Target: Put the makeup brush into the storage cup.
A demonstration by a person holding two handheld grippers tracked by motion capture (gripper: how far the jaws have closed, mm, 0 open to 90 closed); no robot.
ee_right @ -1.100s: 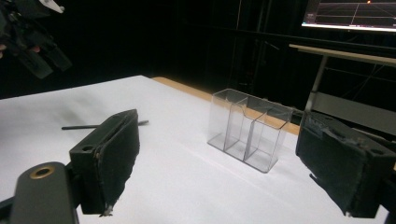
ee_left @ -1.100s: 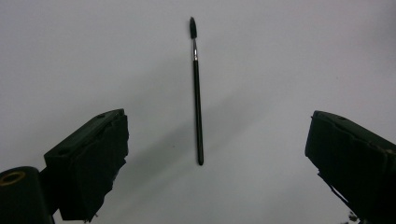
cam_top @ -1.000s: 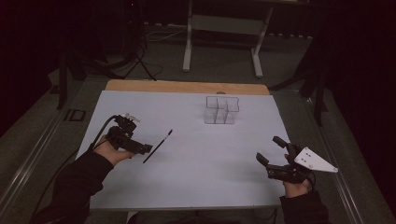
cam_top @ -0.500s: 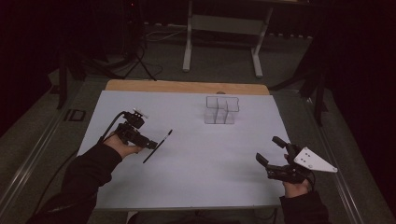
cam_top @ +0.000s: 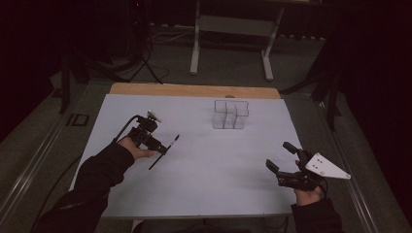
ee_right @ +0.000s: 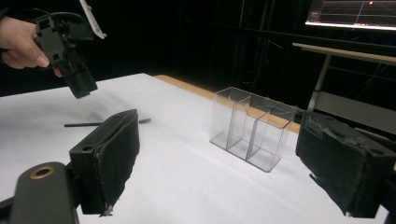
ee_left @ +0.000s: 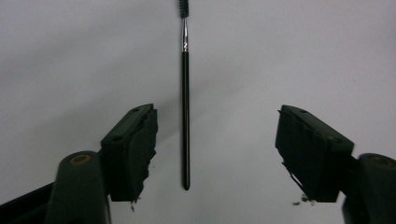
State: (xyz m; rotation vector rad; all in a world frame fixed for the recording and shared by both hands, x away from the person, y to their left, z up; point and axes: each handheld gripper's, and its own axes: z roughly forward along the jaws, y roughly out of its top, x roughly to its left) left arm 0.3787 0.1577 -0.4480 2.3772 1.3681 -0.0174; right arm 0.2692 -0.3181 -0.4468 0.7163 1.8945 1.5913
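Since the earlier frame the left gripper (cam_top: 163, 147) has advanced from the bench's left side to hang directly over the thin black brush (ee_left: 185, 107), which has not shifted. Brush: flat on the white bench (cam_top: 204, 184), lengthwise between the left jaws and nearer the left-hand one, touching neither, bristle tip pointing away beyond them. Left jaws: wide apart, holding nothing. Right gripper (cam_top: 282, 158): low, well apart from the brush, jaws wide and holding nothing. Clear plastic organizer (ee_right: 252, 126): upright beyond the right jaws, between them in the right gripper view.
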